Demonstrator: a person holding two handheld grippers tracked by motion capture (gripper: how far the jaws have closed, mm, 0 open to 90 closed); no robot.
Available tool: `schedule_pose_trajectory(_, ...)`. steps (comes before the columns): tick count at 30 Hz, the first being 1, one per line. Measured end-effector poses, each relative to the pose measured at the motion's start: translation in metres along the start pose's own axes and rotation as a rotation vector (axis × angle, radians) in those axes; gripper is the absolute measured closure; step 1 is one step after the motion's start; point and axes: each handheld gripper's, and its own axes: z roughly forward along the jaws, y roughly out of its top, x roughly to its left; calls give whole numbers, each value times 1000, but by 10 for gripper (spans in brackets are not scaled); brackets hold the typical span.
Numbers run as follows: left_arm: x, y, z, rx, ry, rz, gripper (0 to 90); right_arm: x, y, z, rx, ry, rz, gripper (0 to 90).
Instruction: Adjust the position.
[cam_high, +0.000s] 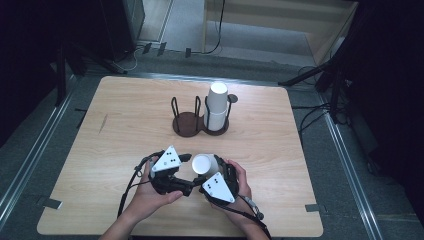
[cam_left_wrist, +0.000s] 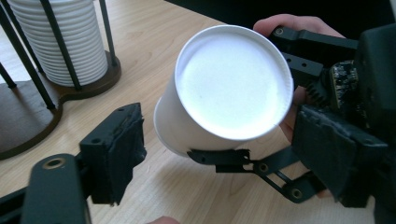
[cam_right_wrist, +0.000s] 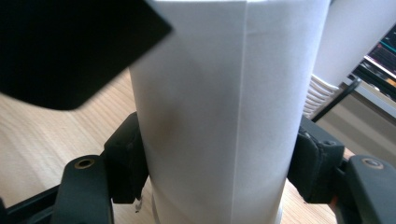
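— On the near edge of the pale wooden table (cam_high: 125, 130), what have I got, left to right?

— My left gripper (cam_high: 186, 172) stands half-open, pads clear of the white paper cup (cam_high: 204, 164), gripping nothing. My right gripper (cam_right_wrist: 219, 163) is clamped on that cup's wall, cup tilted, base toward the left.

— Best approach?

— I'd square the left jaws on the base and close gently, so the cup isn't crushed. The dark wire cup rack (cam_high: 200, 117) stands well beyond.
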Motion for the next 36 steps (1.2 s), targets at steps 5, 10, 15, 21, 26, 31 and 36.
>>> schedule_pose_trajectory(5,-2,1,-1,1,10,15,208,1,0,-1,-12,29,-4,315)
schedule_pose_trajectory(10,-4,2,-1,2,23,29,219,1,0,-1,-16,43,-8,313)
schedule_pose_trajectory(15,-8,2,0,12,40,69,266,3,0,-2,-25,70,-15,309)
schedule_pose_trajectory(21,-10,2,-1,10,31,83,310,4,0,-2,-32,95,-20,307)
schedule_pose_trajectory(26,-6,1,-2,8,18,57,323,2,-1,-2,-37,118,-12,297)
schedule_pose_trajectory(31,-1,0,-3,5,-8,27,331,1,-2,-3,-39,130,-12,282)
schedule_pose_trajectory(36,1,-2,-3,-3,-6,20,357,1,-1,-1,-10,131,-11,211)
